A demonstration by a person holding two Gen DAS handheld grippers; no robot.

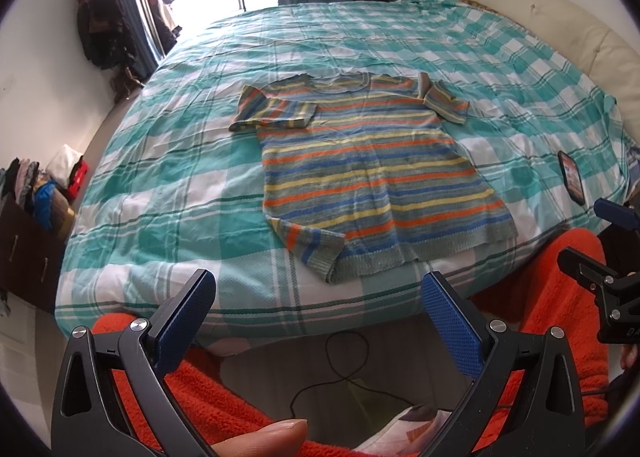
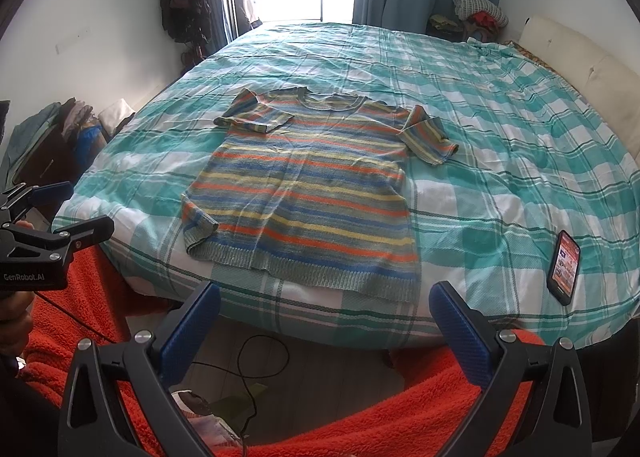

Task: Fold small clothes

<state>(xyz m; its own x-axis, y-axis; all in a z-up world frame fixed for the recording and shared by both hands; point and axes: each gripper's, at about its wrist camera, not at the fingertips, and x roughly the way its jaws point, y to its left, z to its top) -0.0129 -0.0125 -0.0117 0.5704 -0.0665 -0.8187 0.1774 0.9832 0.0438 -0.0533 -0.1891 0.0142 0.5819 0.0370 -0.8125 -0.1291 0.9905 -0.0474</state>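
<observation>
A striped knit short-sleeved top [image 1: 372, 165] in orange, blue, yellow and grey lies flat on the bed, neck away from me; it also shows in the right wrist view [image 2: 308, 193]. Its near left hem corner [image 1: 316, 253] is folded over, and both sleeves are partly folded. My left gripper [image 1: 320, 297] is open and empty, held back from the bed's near edge, below the hem. My right gripper [image 2: 324, 309] is open and empty, likewise off the near edge. The right gripper shows at the right of the left wrist view [image 1: 600, 241], and the left gripper at the left of the right wrist view [image 2: 68, 209].
The bed [image 1: 168, 185] has a teal and white checked cover. A phone [image 2: 564, 267] lies on it right of the top. Orange fleece [image 2: 420, 397] covers my legs below. A cable [image 2: 256, 369] lies on the floor. Drawers with clothes [image 1: 28, 225] stand left; a headboard [image 1: 560, 25] stands right.
</observation>
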